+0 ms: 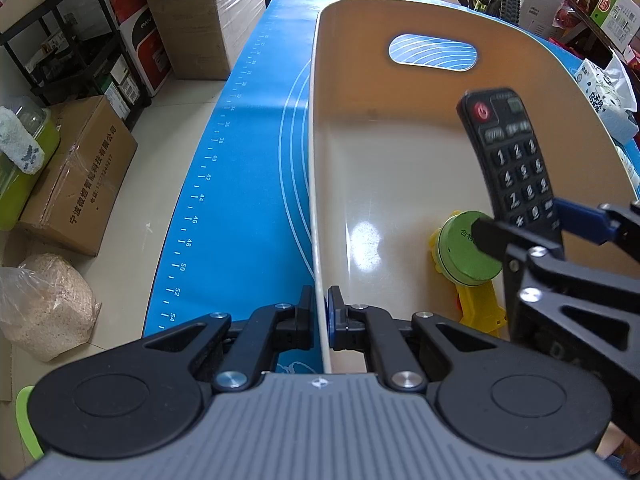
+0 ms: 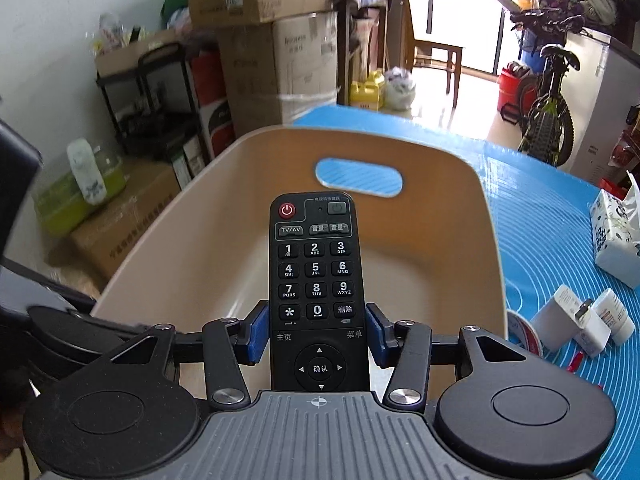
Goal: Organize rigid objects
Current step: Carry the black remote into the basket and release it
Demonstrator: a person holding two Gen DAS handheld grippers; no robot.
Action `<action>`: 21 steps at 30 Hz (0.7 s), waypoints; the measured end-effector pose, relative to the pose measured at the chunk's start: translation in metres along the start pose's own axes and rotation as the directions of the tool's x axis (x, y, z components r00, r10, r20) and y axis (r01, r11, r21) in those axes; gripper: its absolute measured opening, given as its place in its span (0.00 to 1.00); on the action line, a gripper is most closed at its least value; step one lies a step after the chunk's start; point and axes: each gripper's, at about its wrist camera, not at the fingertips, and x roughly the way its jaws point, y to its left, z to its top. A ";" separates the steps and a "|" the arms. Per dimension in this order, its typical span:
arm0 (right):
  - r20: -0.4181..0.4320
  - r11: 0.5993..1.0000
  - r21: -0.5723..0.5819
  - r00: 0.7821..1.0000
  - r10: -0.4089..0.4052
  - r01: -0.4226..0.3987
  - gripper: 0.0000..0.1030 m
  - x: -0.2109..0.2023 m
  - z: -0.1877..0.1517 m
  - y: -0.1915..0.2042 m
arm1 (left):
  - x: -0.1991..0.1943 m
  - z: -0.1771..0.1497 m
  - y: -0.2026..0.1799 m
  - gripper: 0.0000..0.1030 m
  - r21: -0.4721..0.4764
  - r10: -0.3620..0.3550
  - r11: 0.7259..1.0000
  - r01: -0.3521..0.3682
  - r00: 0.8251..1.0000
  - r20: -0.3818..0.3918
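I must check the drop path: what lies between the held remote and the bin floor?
In the left wrist view, below the remote lies a green and yellow toy on the bin floor.

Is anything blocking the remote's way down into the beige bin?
Nothing blocks it. The remote, in the right tool, is above the open bin. A green-and-yellow toy lies on the bin floor below and beside it; bare floor remains toward the handle-slot end.

Two wrist fisheyes, angled down, close over the shared beige bin [image 1: 400,152], [image 2: 224,184]
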 end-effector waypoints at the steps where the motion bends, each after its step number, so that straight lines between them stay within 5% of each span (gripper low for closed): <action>1: -0.018 1.000 0.004 1.000 0.004 -0.004 0.53 0.002 0.002 -0.001 | 0.000 0.000 0.000 0.09 0.001 0.001 1.000 -0.001 1.000 0.000; 9: -0.172 0.999 0.037 0.985 0.019 -0.013 0.53 0.028 0.006 -0.002 | 0.000 0.001 -0.001 0.09 0.006 0.008 1.000 -0.008 1.000 -0.001; 14: -0.130 0.998 0.063 0.991 0.036 -0.028 0.69 0.022 0.001 -0.007 | 0.000 0.000 -0.001 0.09 0.008 0.011 1.000 -0.011 1.000 -0.001; 21: -0.056 0.998 0.048 0.997 0.046 -0.043 0.71 -0.002 -0.002 -0.014 | 0.001 -0.001 -0.001 0.09 0.010 0.015 1.000 -0.015 1.000 -0.001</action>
